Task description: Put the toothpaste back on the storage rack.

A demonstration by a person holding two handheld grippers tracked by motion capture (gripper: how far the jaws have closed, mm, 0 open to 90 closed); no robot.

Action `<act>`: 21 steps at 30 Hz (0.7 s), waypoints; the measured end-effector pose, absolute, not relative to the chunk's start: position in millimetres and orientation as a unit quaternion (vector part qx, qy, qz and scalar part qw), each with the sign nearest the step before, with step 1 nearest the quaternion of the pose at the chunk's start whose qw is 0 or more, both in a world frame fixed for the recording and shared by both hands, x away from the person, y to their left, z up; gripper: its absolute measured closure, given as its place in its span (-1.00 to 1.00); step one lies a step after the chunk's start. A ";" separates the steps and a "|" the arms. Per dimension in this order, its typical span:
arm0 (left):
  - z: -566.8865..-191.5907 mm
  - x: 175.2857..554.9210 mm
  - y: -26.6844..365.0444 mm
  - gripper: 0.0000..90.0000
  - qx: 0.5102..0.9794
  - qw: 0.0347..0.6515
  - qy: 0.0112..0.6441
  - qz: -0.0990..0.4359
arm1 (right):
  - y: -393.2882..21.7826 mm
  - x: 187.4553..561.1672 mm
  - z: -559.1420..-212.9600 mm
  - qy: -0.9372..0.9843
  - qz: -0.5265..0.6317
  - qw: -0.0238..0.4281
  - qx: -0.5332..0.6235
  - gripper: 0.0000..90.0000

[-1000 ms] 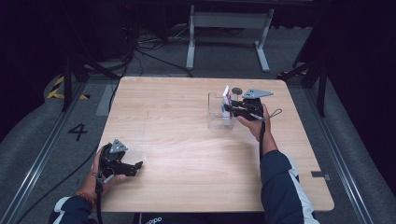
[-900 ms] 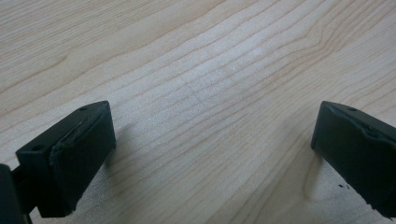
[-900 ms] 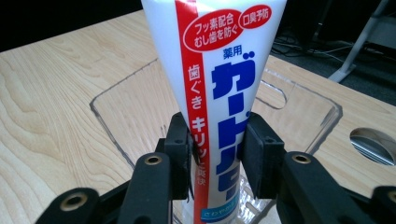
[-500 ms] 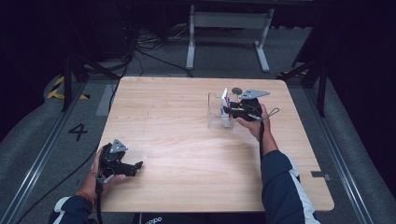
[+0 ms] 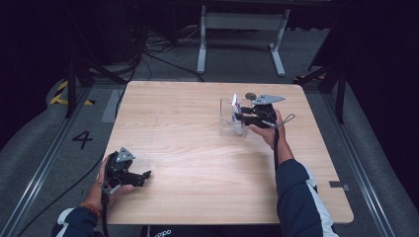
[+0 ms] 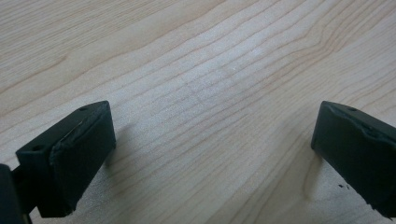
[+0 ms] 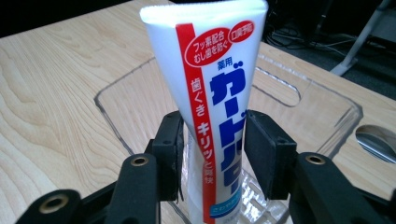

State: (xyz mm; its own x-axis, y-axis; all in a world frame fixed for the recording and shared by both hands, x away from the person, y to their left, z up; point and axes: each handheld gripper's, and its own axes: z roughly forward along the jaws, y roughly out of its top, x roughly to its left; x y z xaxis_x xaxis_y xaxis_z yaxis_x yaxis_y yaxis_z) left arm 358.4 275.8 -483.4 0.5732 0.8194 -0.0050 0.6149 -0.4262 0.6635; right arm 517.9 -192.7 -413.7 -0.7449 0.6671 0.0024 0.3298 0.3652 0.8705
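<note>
1. The tabletop [image 5: 197,148] is pale wood; the work sits near its far right corner, and the near left part is bare but for the left tool.
2. A clear plastic bin [image 5: 228,118] stands near the far right corner, just left of the right tool. In the right gripper view its rim [image 7: 317,91] shows, along with a small round dark thing [image 7: 378,140] on the tabletop just beyond it.
3. A white toothpaste tube [image 7: 210,93] with red and blue print stands upright in the bin, its long axis vertical and its crimped end on top.
4. The right tool [image 5: 241,117] reaches level into the bin from the right. Its jaws have just been opening, with the tube between them. The pads [image 7: 170,140] stand just beside the tube's sides, so I judge the grip to be letting go rather than clenched.
5. The left tool [image 5: 143,175] rests near the near left corner, well apart from the bin, jaws spread wide over bare wood [image 6: 210,93].
6. The right hand is far nearer the tube, so any retreat turns on drawing back level to the right, clear of the upright tube.
</note>
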 end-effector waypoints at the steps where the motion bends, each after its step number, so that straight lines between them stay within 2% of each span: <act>1: -483.4 358.4 275.8 -0.99 0.829 0.316 0.433 0.162 | -192.8 517.5 -412.6 0.804 0.476 0.179 0.308 0.33; 21: -483.3 358.3 275.7 -0.99 0.829 0.314 0.433 0.163 | -196.8 505.7 -396.8 0.809 0.470 0.191 0.299 0.34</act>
